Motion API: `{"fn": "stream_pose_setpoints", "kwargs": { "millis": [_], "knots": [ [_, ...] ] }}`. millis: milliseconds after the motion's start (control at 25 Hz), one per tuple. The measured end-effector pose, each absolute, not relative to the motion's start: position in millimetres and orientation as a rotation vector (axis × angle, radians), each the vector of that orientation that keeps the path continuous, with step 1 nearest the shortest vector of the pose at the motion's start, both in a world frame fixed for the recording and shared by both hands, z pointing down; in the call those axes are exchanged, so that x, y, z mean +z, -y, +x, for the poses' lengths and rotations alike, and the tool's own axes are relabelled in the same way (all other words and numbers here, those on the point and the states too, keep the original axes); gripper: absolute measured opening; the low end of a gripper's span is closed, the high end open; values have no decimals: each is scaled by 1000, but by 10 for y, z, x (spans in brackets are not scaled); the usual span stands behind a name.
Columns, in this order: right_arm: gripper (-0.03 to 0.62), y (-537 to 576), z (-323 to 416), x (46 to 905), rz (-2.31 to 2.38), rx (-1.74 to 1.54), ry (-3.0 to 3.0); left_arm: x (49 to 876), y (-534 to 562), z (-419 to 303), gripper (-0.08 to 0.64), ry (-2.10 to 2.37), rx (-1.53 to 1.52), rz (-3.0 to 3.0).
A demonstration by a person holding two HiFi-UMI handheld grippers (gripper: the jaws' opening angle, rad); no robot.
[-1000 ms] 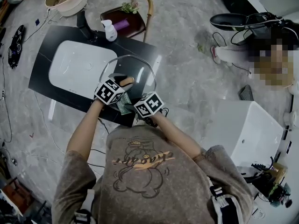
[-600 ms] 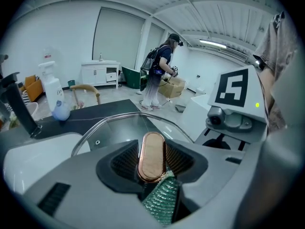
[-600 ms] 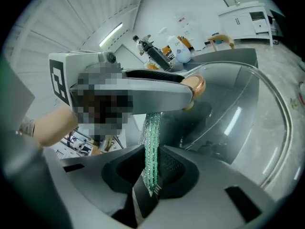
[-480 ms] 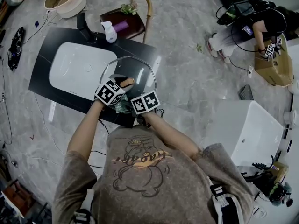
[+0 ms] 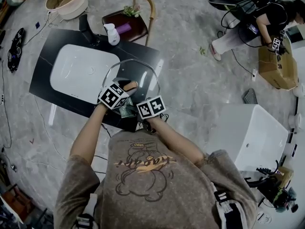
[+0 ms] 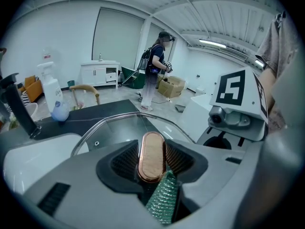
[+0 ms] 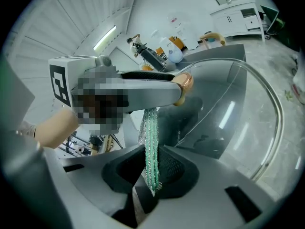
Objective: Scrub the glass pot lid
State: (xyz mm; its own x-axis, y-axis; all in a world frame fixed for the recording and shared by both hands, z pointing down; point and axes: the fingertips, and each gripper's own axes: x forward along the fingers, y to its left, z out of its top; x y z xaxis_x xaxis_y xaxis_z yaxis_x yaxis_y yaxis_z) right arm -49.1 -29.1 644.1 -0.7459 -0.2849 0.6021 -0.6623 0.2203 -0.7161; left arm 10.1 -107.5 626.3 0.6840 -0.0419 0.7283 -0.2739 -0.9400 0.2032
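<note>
Lid: glass pot lid (image 5: 143,73) held over black counter (image 5: 47,46), just right of white sink (image 5: 81,70); can't tell if its rim rests on the counter.
Knob: copper-colour knob (image 6: 151,156) stands upright between the L jaws.
L tongs: left gripper (image 6: 152,162) pinches the knob, ribbed pads pressed on both its sides.
R tongs: right gripper (image 7: 150,168) pinches a green mesh scrub pad (image 7: 151,151) edge-on; pad hangs between jaws & L gripper body.
Contact: pad vs glass can't be told; its top end goes behind the L gripper.
Hidden: in head view marker cubes cover both sets of jaws; in left gripper view near rim of lid is behind the gripper body; in right gripper view lid is cut off bottom right.
Around: spray bottle (image 5: 112,32) at counter's far edge, chair (image 5: 138,13) behind it, a person (image 5: 248,23) well apart, top right.
</note>
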Motion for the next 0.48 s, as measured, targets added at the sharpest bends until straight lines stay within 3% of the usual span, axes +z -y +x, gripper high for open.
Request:
{"fn": "stream_pose_setpoints", "kwargs": {
  "millis": [480],
  "knots": [
    [89, 13, -165, 6533, 894, 1674, 2084, 6270, 1067, 106, 178, 235, 1149, 2602]
  ]
}}
